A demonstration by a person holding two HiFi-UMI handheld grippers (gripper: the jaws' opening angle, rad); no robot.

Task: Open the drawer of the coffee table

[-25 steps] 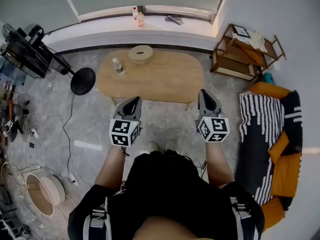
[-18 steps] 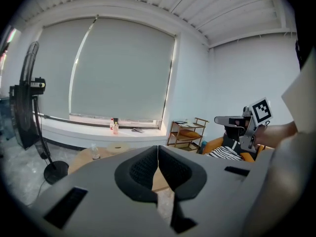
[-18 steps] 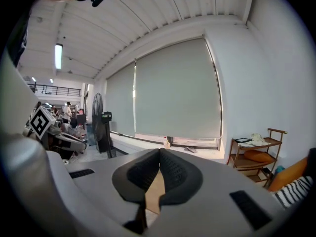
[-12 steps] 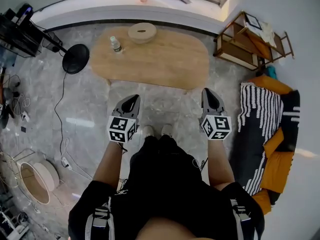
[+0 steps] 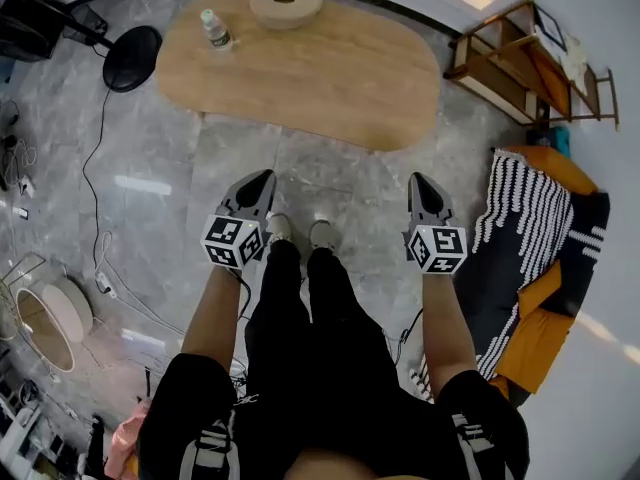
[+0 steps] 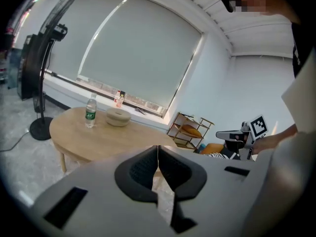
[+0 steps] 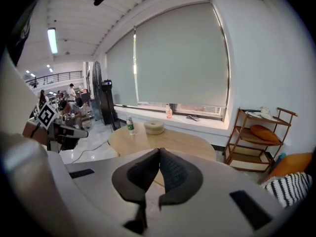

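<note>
The oval wooden coffee table [image 5: 330,78] stands ahead of me on the grey floor; its drawer is not visible from above. It also shows in the left gripper view, coffee table [image 6: 98,139], and in the right gripper view, coffee table [image 7: 182,142]. My left gripper [image 5: 262,180] is shut and empty, held over the floor short of the table's near edge. My right gripper [image 5: 421,181] is likewise shut and empty, beside it to the right. In the left gripper view its gripper [image 6: 158,149] shows the jaws pressed together; in the right gripper view that gripper [image 7: 159,152] does too.
A water bottle [image 5: 213,28] and a round beige bowl [image 5: 286,4] sit on the table's far side. A fan base [image 5: 133,56] stands left, a wooden shelf [image 5: 535,68] right, and a sofa with a striped throw [image 5: 525,238] beside my right arm.
Both grippers have dropped lower while staying shut. The head view has tilted down, so the table now sits nearer the top of the frame and the window ledge is out of view.
</note>
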